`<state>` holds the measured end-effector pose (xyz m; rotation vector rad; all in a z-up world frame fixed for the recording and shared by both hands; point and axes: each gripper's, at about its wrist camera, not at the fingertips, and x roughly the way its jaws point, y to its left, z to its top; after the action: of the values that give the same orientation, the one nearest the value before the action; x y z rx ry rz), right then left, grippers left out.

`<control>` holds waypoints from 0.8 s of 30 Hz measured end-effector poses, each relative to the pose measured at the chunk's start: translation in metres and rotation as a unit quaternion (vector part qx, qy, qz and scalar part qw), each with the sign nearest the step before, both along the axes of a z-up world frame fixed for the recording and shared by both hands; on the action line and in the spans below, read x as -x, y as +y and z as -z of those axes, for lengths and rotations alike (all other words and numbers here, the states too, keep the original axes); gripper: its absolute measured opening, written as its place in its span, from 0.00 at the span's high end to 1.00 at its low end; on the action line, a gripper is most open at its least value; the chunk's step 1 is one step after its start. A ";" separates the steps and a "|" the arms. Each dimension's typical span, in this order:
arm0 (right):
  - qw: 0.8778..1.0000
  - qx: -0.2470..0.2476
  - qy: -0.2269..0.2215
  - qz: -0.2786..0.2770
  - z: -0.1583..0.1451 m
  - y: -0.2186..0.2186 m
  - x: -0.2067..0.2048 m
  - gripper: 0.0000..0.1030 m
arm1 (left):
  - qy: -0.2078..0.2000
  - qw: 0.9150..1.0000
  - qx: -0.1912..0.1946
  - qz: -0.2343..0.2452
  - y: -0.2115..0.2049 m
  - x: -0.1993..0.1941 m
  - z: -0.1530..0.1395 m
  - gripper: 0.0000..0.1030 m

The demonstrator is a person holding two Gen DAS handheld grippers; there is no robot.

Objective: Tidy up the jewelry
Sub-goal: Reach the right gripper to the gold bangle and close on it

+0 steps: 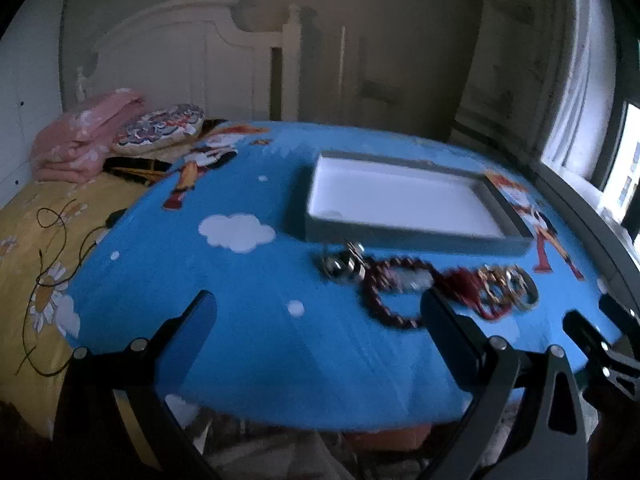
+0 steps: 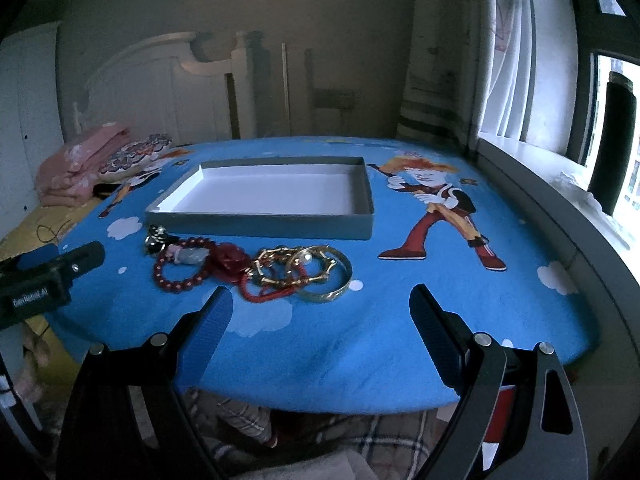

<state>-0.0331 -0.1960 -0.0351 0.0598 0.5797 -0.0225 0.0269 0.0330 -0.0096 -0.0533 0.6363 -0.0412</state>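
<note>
Right wrist view: our right gripper (image 2: 320, 308) hangs open at lower centre, holding nothing. Just above it lie the beads (image 2: 182, 266), the bangle (image 2: 326, 280) and chains, in front of the tray (image 2: 260, 222). Our left gripper (image 1: 316, 312) gapes too.

The blue table (image 2: 460, 320) is bare along its near edge, lower centre of both views, so both the right gripper (image 2: 320, 308) and the left gripper (image 1: 320, 312), fingers spread wide, have open surface ahead. Past that, a row of jewelry blocks the middle: red bead bracelet (image 2: 180, 272), red cord piece (image 2: 230, 262), gold bangles (image 2: 316, 276) and silver bells (image 2: 157, 238), all touching or overlapping. Just behind them stands the near wall of the shallow grey box (image 2: 260, 226). The right half of the table, centre right in the right-wrist view, is open up to the window ledge (image 2: 560, 216).
</note>
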 end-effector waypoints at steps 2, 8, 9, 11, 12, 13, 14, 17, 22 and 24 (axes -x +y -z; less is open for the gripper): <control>1.000 -0.004 0.002 0.003 0.004 -0.004 -0.007 0.18 | -0.007 1.000 0.011 -0.004 0.007 -0.008 0.002 0.05; 1.000 0.002 -0.002 0.011 0.012 -0.006 -0.019 0.20 | -0.039 0.999 0.027 -0.007 0.012 -0.025 0.008 0.05; 1.000 0.003 -0.003 0.011 0.014 -0.006 -0.022 0.20 | -0.039 0.999 0.029 -0.007 0.013 -0.026 0.009 0.05; 1.000 0.004 0.002 0.011 0.018 -0.007 -0.027 0.21 | -0.031 0.999 0.031 0.000 0.010 -0.030 0.015 0.05; 1.000 0.005 0.007 0.012 0.021 -0.007 -0.030 0.21 | -0.028 0.999 0.026 0.001 0.009 -0.033 0.018 0.05; 1.000 0.006 0.009 0.013 0.023 -0.008 -0.032 0.21 | -0.021 1.000 0.014 0.002 0.006 -0.035 0.023 0.05; 1.000 0.005 0.012 0.015 0.025 -0.008 -0.035 0.21 | -0.015 1.000 0.006 0.005 0.005 -0.038 0.027 0.05; 1.000 -0.008 0.025 0.017 0.032 -0.013 -0.044 0.21 | 0.007 1.000 -0.004 0.014 0.003 -0.044 0.039 0.05; 0.999 -0.026 0.039 0.015 0.038 -0.013 -0.064 0.21 | 0.010 1.000 -0.002 0.011 0.007 -0.047 0.046 0.05; 0.999 -0.026 0.043 0.013 0.041 -0.011 -0.070 0.21 | 0.005 1.000 -0.003 0.012 0.007 -0.046 0.046 0.05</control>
<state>0.0369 -0.2067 -0.0757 0.1179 0.6661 -0.0358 0.0732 0.0403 -0.0558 -0.0393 0.6472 -0.0619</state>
